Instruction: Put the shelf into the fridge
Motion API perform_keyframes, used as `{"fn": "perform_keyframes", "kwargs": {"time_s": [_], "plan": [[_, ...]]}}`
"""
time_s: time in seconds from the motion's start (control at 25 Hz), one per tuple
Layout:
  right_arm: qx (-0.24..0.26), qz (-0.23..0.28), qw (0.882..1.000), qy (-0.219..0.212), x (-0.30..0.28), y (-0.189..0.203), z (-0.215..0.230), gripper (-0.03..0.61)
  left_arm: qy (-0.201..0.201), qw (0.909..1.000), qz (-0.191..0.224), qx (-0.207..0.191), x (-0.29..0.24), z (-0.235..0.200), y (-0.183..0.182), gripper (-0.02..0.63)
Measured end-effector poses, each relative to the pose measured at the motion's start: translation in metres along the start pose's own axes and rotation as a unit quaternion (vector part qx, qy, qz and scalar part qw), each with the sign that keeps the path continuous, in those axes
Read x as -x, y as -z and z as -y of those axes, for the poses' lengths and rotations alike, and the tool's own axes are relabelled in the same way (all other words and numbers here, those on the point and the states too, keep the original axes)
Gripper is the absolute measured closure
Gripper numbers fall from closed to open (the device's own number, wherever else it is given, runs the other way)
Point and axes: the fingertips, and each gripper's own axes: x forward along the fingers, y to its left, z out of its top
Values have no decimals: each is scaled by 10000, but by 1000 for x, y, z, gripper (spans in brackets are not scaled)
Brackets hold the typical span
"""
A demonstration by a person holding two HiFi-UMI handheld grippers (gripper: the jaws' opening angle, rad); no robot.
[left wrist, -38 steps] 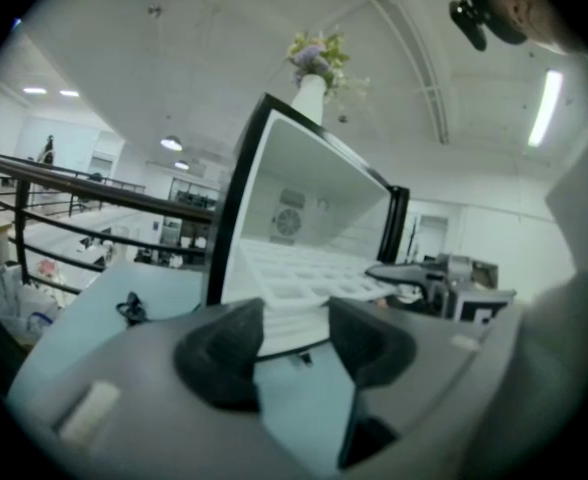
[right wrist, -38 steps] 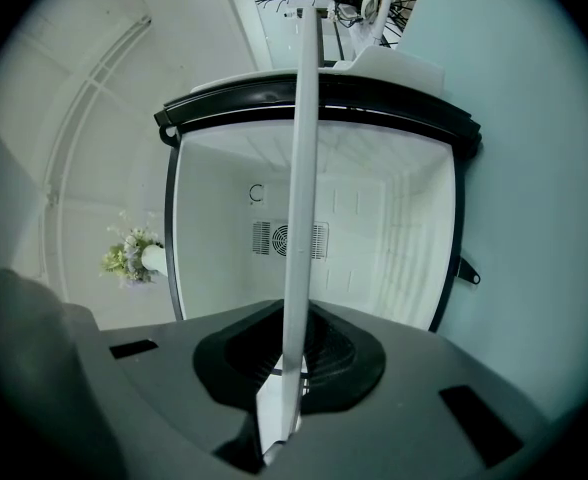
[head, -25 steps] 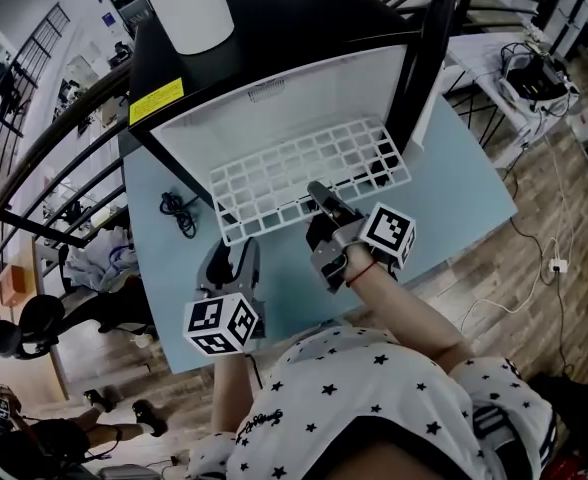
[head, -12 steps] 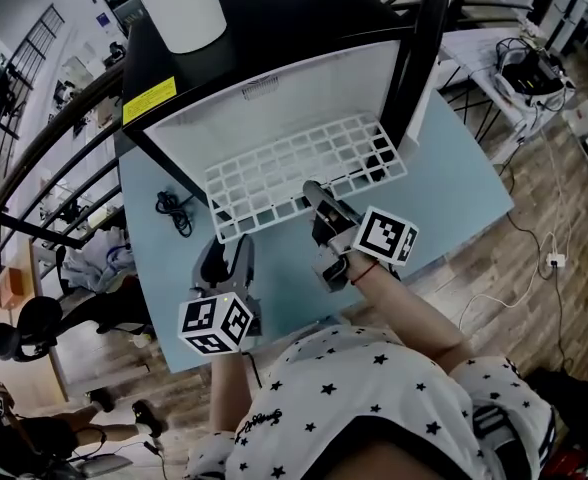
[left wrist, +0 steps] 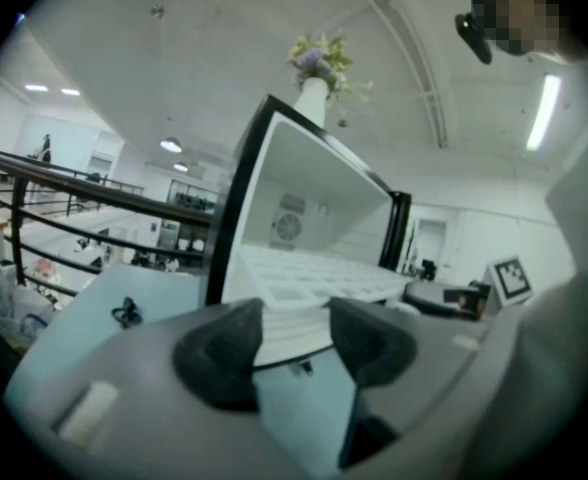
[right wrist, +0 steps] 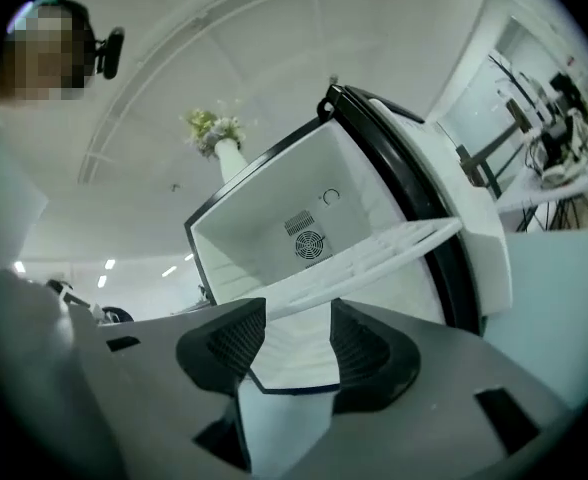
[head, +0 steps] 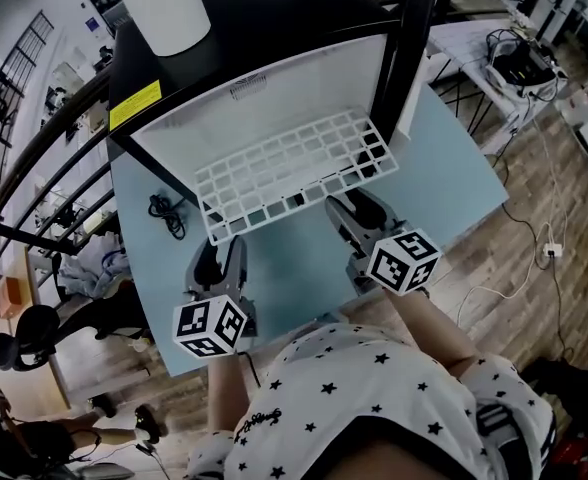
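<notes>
Right gripper (head: pixel 352 208), jaws opening with nothing between them, sits just before the white shelf (head: pixel 292 171), which juts half out of the fridge (head: pixel 274 88) and may slide out unsupported; left gripper (head: pixel 219 253) gapes empty.

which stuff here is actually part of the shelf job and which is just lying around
Part of the job:
- white wire shelf, front edge sticking out of the fridge
- right gripper, jaws opening, nothing between them
- left gripper, open and empty

Just lying about:
- black cable on the table
- vase on top of the fridge
</notes>
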Motion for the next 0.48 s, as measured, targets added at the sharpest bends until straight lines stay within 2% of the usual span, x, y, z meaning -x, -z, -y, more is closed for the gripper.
{"fn": "perform_keyframes", "kwargs": {"time_s": [0.2, 0.36, 0.48], "plan": [[1083, -95, 9925, 560, 20, -8, 22, 396, 21, 10000, -3, 7, 0, 1, 1, 403], [1766, -64, 9787, 1045, 35, -22, 44, 367, 28, 10000, -16, 6, 0, 2, 4, 403], [2163, -108, 9684, 1239, 40, -30, 54, 360, 38, 10000, -17, 12, 0, 1, 4, 403]]}}
